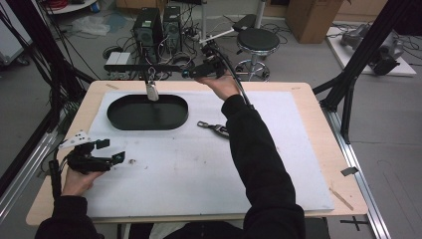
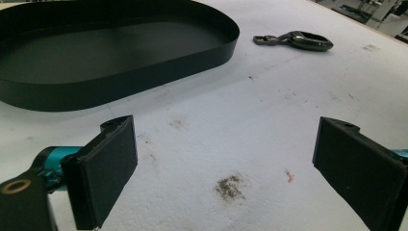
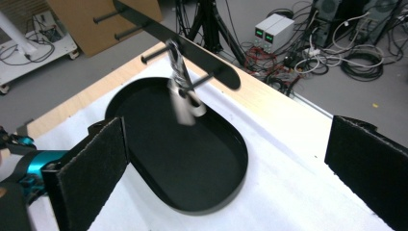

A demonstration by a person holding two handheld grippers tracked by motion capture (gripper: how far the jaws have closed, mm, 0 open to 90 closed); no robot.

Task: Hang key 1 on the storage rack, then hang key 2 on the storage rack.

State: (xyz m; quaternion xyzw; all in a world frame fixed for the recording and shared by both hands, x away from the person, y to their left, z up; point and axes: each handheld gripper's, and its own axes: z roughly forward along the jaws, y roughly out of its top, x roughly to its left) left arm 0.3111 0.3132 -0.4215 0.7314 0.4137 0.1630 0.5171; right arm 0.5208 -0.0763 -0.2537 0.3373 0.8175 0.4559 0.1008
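Silver clasp (image 3: pixel 185 98) on the black rack's (image 3: pixel 192 53) peg, just beyond wide-open, empty right tongs (image 3: pixel 231 163).

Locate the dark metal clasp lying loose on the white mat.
High view: the dark metal clasp lies flat on the white mat, right of the black oval tray, beside the right sleeve.

The silver clasp (image 3: pixel 185 98) hanging from the black bar (image 3: pixel 192 48) is motion-blurred in the right gripper view, so its shape cannot be told; in the high view it is small. The bar's upper end is cut off by the top edge. In the left gripper view, the tray (image 2: pixel 110 72) is cut off at the left and top edges. In the high view, a sleeve (image 1: pixel 259 159) hides one end of the dark clasp (image 1: pixel 211 127) and part of the mat (image 1: pixel 199 169).
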